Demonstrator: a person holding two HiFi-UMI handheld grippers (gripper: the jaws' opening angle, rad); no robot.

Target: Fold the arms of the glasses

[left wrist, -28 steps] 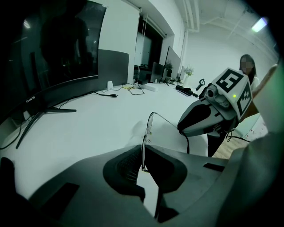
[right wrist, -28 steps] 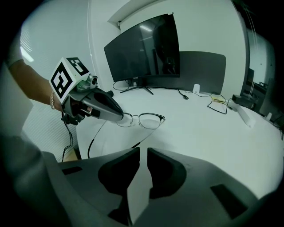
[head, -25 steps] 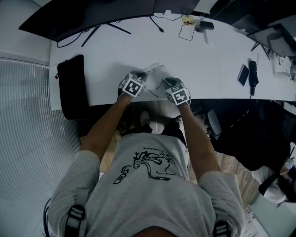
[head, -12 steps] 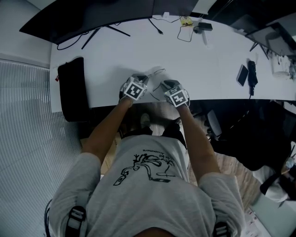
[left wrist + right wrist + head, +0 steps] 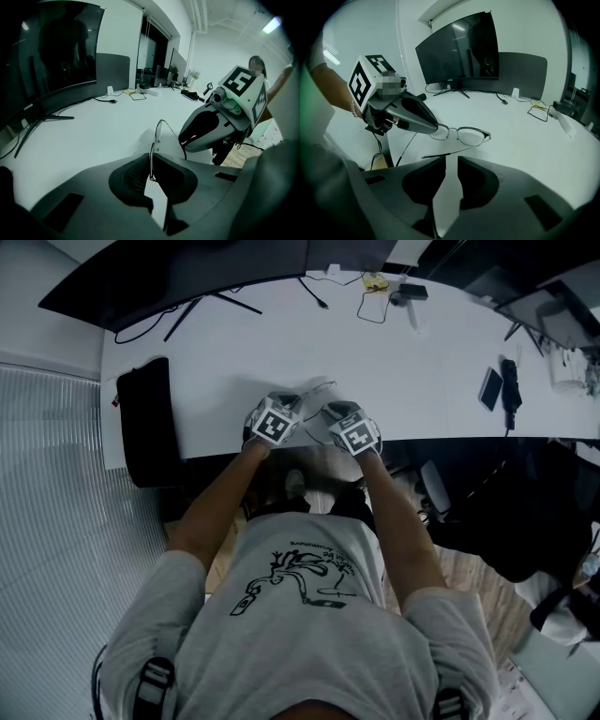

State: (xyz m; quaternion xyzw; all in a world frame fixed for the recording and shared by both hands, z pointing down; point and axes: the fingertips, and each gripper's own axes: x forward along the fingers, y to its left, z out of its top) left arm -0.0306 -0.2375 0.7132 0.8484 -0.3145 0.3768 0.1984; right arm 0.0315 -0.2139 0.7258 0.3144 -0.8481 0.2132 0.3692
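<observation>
Glasses (image 5: 461,135): left gripper (image 5: 151,176) pinches the rim at the desk's (image 5: 216,362) front edge. Right gripper (image 5: 451,164) jaws have just been opening, empty, so one arm (image 5: 440,153) is likely folded.

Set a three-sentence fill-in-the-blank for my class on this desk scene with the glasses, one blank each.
1. The left gripper is shut on the ____.
2. The table below them is ____ in colour.
3. A dark curved ____ on a stand sits at the table's far edge.

Missing words: glasses; white; monitor
</observation>
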